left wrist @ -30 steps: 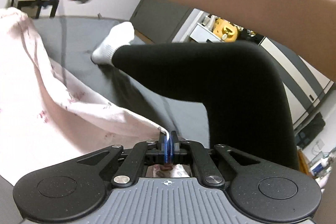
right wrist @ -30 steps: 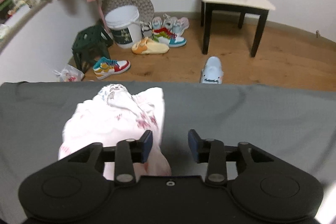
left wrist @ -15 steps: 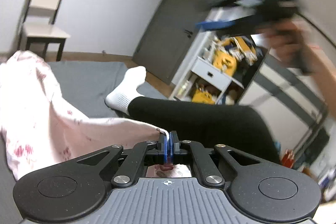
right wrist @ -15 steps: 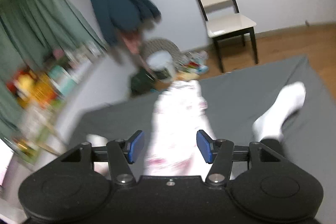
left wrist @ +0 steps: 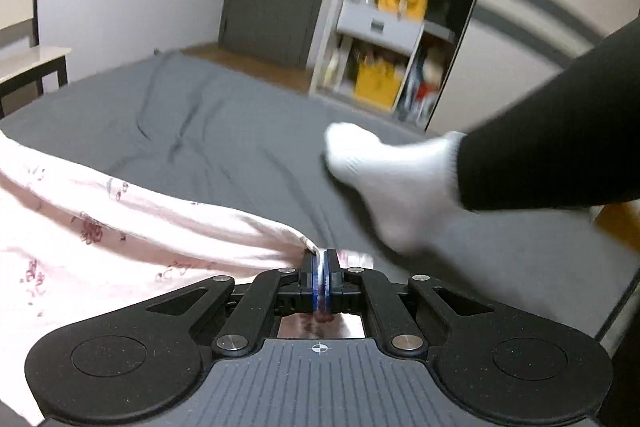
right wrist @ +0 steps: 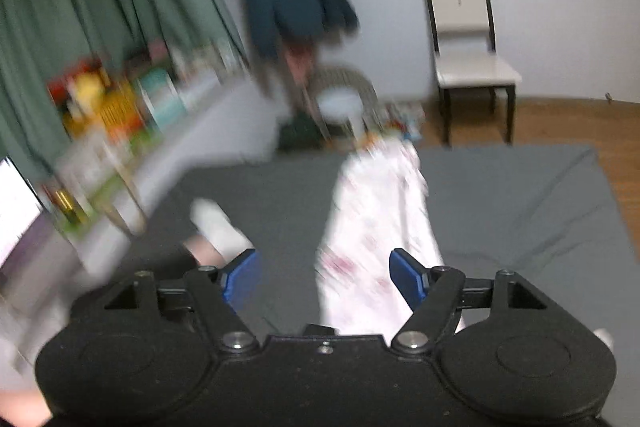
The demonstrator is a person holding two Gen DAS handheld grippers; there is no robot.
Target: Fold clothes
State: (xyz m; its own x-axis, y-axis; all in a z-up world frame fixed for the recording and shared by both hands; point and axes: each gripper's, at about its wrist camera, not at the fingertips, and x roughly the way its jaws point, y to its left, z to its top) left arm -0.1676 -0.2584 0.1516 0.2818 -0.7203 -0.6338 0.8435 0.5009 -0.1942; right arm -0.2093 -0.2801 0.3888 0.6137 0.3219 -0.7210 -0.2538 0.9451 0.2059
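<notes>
While the left tool [left wrist: 320, 267] pinched a corner of the pink cloth [left wrist: 120, 227], the right tool [right wrist: 322, 277] was wide apart, empty. Next grab: the cloth at 12 o'clock.

Bare grey sheet [left wrist: 224, 131] fills mid-frame in the left view; a white-socked foot [left wrist: 392, 179] blocks the centre right.

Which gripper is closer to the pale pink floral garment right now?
Left. The left gripper is clamped on the pale pink floral garment's edge; the right gripper hovers open above it.
</notes>
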